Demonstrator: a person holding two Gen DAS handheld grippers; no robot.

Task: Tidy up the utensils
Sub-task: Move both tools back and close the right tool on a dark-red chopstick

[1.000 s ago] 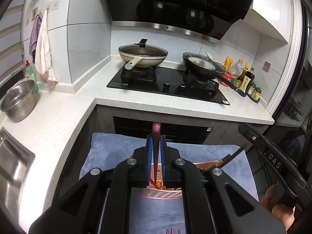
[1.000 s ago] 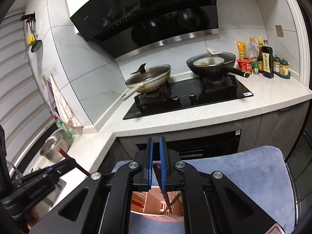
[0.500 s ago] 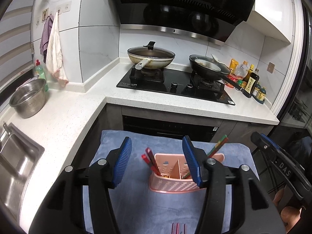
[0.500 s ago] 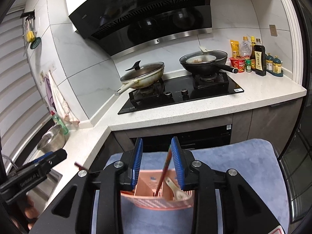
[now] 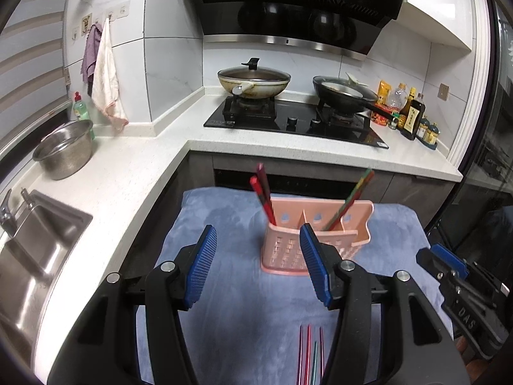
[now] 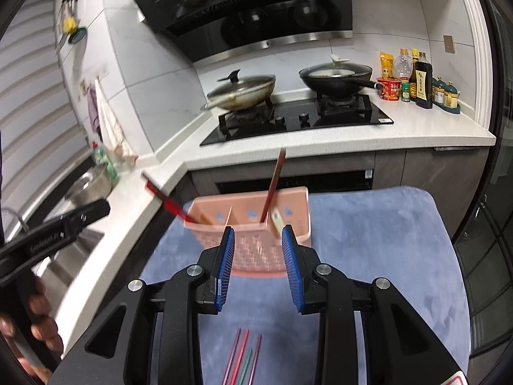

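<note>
A pink slotted utensil holder (image 5: pixel 288 250) stands on a blue mat (image 5: pixel 231 320); it also shows in the right wrist view (image 6: pixel 256 253). Red chopsticks (image 5: pixel 263 195) lean out of its left compartment, and a red-green pair (image 5: pixel 352 199) leans from the right one. In the right wrist view a chopstick (image 6: pixel 275 179) and a pale spoon handle (image 6: pixel 278 224) stand in it. Several loose chopsticks (image 5: pixel 309 356) lie on the mat near me, also in the right wrist view (image 6: pixel 243 359). My left gripper (image 5: pixel 258 266) is open and empty just before the holder. My right gripper (image 6: pixel 258 268) is open and empty too.
A white countertop (image 5: pixel 128 173) wraps around the mat, with a sink (image 5: pixel 32 256) and a steel colander (image 5: pixel 64 149) at left. A hob with a lidded wok (image 5: pixel 253 80) and a frying pan (image 5: pixel 343 93) is behind. Sauce bottles (image 5: pixel 413 118) stand at the far right.
Both grippers opened, let go of the chopsticks they held into the holder, and pulled back toward me. The loose chopsticks on the mat came further into view.
</note>
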